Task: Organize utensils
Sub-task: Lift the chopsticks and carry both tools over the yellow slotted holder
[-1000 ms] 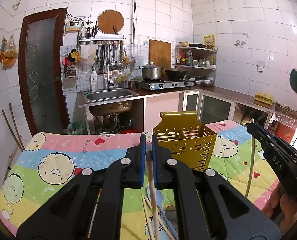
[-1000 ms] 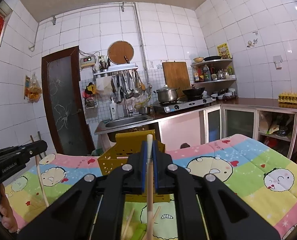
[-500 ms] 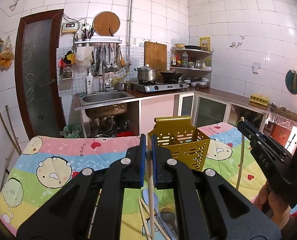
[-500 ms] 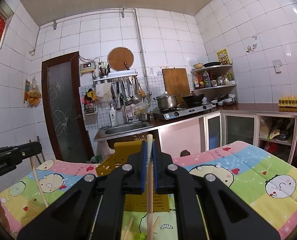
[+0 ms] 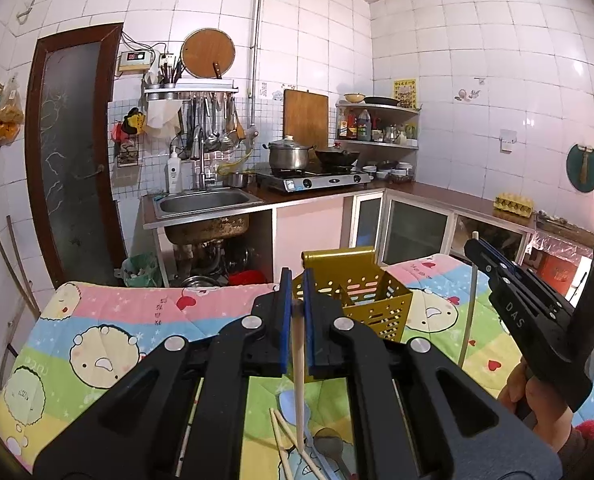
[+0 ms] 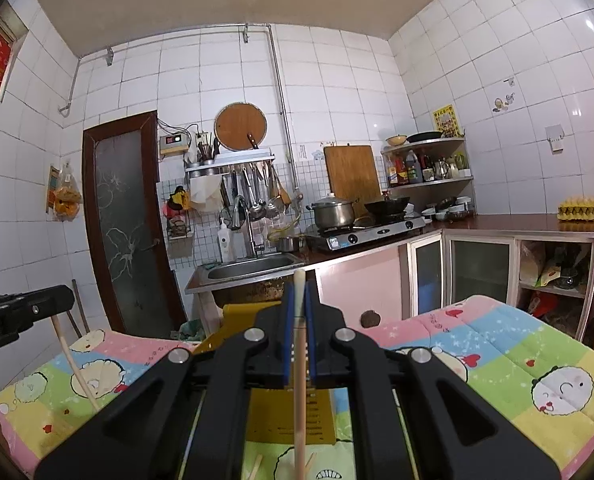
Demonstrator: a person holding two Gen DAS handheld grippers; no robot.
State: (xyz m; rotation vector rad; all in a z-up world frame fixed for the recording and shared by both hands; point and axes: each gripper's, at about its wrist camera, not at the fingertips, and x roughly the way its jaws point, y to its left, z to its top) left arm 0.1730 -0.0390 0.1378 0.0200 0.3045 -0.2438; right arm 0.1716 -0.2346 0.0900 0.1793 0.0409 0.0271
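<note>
My left gripper (image 5: 297, 292) is shut on a pale wooden chopstick (image 5: 298, 376) that hangs down toward the table. My right gripper (image 6: 299, 300) is shut on another chopstick (image 6: 300, 380), held upright. A gold perforated utensil holder (image 5: 357, 300) stands on the cartoon-print cloth just beyond the left gripper; in the right wrist view the holder (image 6: 289, 412) sits directly behind the jaws. Loose chopsticks (image 5: 281, 440) and a spoon (image 5: 333, 446) lie on the cloth below. Each gripper shows in the other's view: the right one (image 5: 513, 300), the left one (image 6: 17, 314).
The table is covered by a colourful cartoon cloth (image 5: 109, 332). Beyond it are a sink (image 5: 205, 204), a stove with a pot (image 5: 289, 156), cabinets (image 6: 477, 272) and a dark door (image 5: 69, 140). A hand shows at the lower right (image 5: 537, 408).
Both grippers have risen a little with their chopsticks; the holder and table now sit lower in both views. Both stay shut.
</note>
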